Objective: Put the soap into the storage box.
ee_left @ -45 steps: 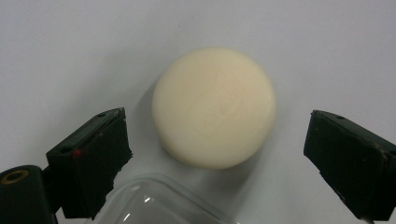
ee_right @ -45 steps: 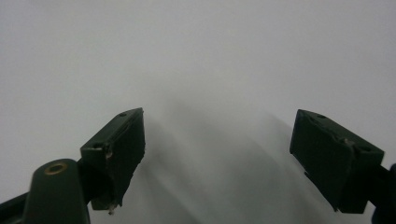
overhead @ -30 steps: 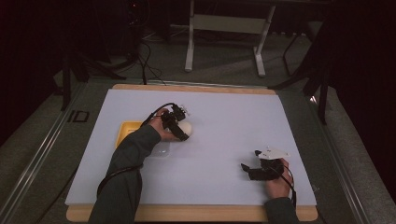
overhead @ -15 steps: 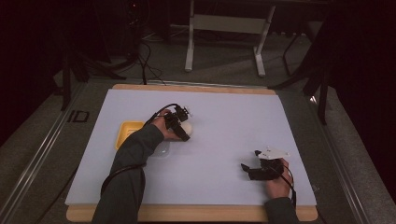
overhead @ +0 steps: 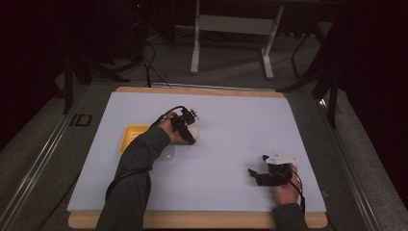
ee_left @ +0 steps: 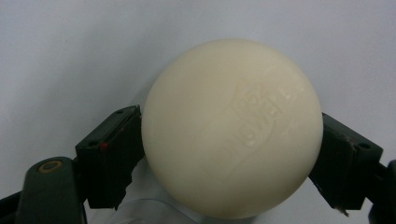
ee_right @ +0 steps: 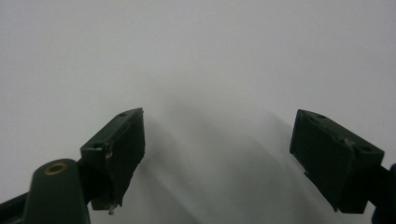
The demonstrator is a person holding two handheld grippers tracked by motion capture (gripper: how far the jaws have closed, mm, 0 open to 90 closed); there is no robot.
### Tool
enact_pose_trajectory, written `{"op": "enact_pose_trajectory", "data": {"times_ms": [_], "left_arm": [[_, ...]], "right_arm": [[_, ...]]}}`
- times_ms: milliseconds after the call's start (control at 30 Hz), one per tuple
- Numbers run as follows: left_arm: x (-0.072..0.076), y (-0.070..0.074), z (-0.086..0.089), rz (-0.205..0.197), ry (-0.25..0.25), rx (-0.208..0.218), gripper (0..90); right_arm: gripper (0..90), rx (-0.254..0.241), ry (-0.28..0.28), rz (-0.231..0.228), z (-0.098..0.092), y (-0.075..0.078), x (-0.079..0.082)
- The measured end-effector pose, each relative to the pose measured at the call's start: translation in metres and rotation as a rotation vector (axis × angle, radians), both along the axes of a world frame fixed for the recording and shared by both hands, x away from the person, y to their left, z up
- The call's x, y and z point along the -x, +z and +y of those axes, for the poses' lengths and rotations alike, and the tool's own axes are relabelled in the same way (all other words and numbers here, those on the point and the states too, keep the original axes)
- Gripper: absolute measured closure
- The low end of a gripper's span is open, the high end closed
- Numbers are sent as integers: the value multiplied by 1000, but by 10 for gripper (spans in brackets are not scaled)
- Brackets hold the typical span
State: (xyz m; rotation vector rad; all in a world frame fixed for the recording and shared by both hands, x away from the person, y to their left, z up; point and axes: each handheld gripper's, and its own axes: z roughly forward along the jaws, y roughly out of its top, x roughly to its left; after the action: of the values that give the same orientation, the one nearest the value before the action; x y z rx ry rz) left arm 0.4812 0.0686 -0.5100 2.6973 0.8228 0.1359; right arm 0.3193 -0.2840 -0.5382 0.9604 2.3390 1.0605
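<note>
A cream soap (ee_left: 232,128) with embossed lettering, a yellow tray (overhead: 129,138) at its nine o'clock, a pale lavender-white table (overhead: 250,130).

Hidden, cropped and unreadable parts

In the high view the left gripper (overhead: 185,126) covers most of the cream soap bar (overhead: 193,131), and the sleeve (overhead: 144,154) hides the yellow tray (overhead: 129,137) at its 3 o'clock side. The clear object (overhead: 168,154) under the forearm is too faint to identify. The soap's embossed lettering (ee_left: 261,116) is too soft to read.
</note>
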Motion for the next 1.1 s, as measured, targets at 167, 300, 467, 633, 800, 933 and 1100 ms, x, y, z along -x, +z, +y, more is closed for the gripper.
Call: {"op": "enact_pose_trajectory", "data": {"times_ms": [167, 300, 467, 633, 800, 933, 1100], "left_arm": [[-1, 2, -3, 11, 5, -21, 201], [-1, 3, -4, 18, -1, -36, 241], [0, 4, -6, 27, 13, -45, 244], [0, 5, -6, 51, 16, -59, 246], [1, 6, -6, 57, 16, -70, 248], [2, 6, -4, 56, 11, -80, 248], [3, 10, -2, 47, 7, -86, 248]], "right_arm": [[177, -1, 0, -1, 0, 0, 0], [177, 0, 0, 0, 0, 0, 0], [177, 1, 0, -2, 0, 0, 0], [177, 0, 0, -2, 0, 0, 0], [177, 1, 2, -1, 0, 0, 0], [177, 4, 3, -1, 0, 0, 0], [177, 4, 3, -1, 0, 0, 0]]}}
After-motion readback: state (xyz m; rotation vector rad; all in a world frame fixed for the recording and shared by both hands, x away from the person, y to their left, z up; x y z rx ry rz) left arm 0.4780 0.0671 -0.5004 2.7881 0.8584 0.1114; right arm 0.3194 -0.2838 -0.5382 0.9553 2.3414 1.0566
